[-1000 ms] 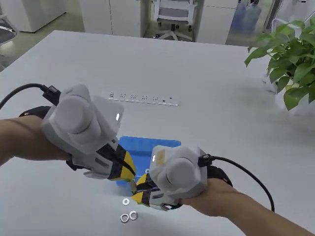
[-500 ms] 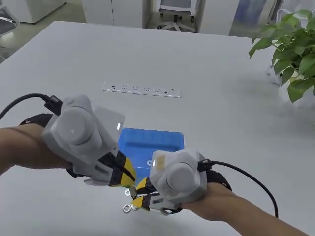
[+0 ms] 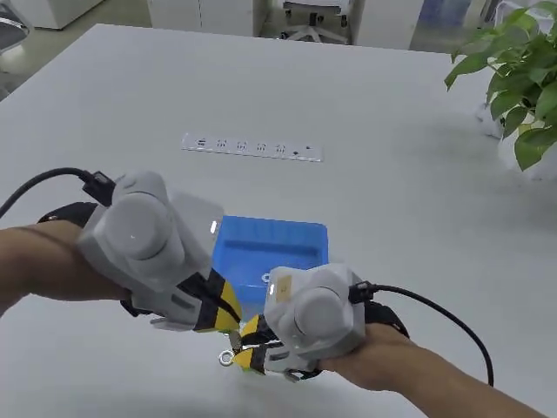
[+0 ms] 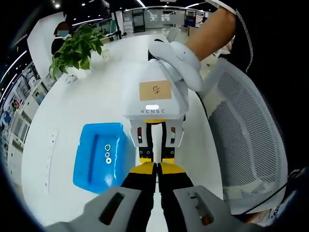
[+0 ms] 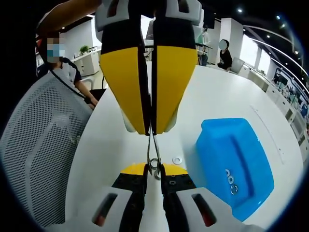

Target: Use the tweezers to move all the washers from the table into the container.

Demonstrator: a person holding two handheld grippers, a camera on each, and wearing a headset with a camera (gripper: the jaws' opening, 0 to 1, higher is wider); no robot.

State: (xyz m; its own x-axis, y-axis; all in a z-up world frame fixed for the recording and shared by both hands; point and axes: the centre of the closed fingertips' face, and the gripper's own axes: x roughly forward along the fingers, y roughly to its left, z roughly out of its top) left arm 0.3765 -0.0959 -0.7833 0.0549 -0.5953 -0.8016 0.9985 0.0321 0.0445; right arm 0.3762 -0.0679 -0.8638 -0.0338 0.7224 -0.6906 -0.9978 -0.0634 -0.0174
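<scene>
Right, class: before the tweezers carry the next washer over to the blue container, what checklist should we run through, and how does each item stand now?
1. Grip on the tweezers: ok, the left gripper has its jaws shut on them.
2. Tips at a washer: ok, they meet it between the jaws of the right gripper.
3. Washer actually pinched: cannot tell.
4. The container open and close by: ok, with three washers inside.
5. Nothing left on the table: not ok, another washer lies beside the tips.
</scene>
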